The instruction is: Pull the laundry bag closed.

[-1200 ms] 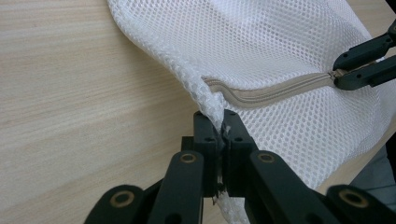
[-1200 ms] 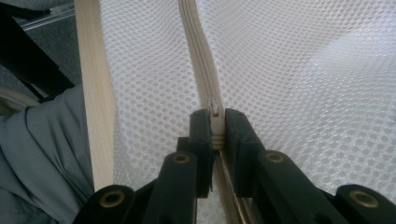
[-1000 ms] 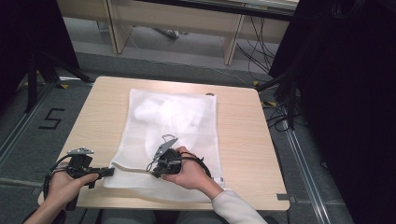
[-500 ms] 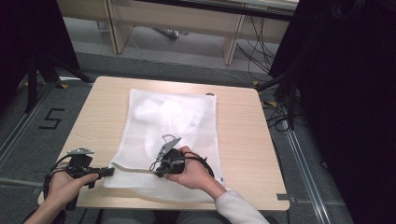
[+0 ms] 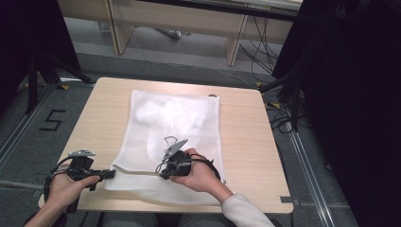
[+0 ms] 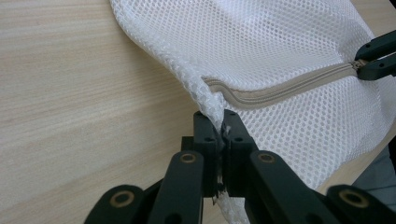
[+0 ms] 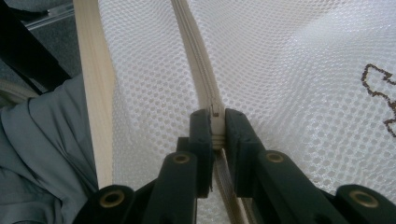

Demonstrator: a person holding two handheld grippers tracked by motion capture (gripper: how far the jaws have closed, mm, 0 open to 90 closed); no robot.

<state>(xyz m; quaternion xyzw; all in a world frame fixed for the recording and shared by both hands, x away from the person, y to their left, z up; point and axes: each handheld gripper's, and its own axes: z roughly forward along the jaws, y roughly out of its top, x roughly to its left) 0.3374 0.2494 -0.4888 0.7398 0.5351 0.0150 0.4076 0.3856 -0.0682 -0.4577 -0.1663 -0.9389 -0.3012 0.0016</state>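
The left hand-held gripper (image 5: 109, 173), at lower left of the high view, is clamping the corner of the white mesh laundry bag (image 5: 175, 127) on the counter (image 5: 246, 142). The zipper (image 6: 285, 86) is running rightward to the right hand-held gripper (image 5: 163, 174), which is pinching the zipper slider (image 7: 215, 112).

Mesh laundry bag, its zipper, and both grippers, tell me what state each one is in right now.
Mesh laundry bag: lying flat on the table, something white inside.
Zipper: closed along the stretch between the grippers.
Left gripper: shut on the bag's corner by the zipper's end.
Right gripper: shut on the zipper at its slider.
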